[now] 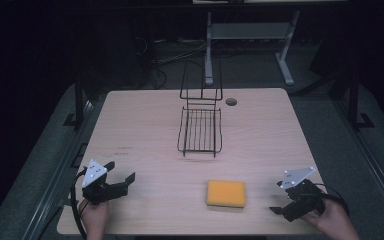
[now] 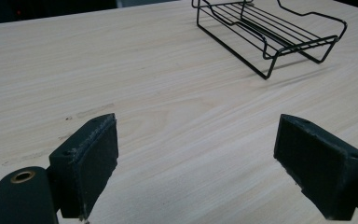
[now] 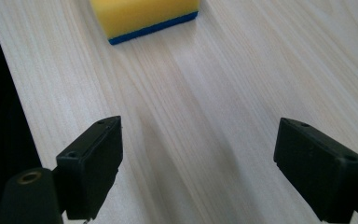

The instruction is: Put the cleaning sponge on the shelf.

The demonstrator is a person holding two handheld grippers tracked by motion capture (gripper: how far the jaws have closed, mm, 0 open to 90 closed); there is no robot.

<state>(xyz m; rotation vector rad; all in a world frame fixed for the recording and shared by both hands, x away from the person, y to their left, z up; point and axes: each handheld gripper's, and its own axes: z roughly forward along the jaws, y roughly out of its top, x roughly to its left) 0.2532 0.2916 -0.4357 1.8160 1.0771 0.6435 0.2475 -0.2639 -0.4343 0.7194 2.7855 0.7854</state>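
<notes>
while the pale wooden table (image 1: 145, 120) spreads under everything, a black wire rack (image 1: 200, 131) stands at its far middle, well apart from both tools. a yellow sponge (image 1: 226, 193) with a blue underside lies flat near the front edge, untouched. the right gripper (image 1: 280, 210) sits just right of it, jaws wide apart; the left gripper (image 1: 125, 181) rests at the front left, jaws likewise spread.
</notes>
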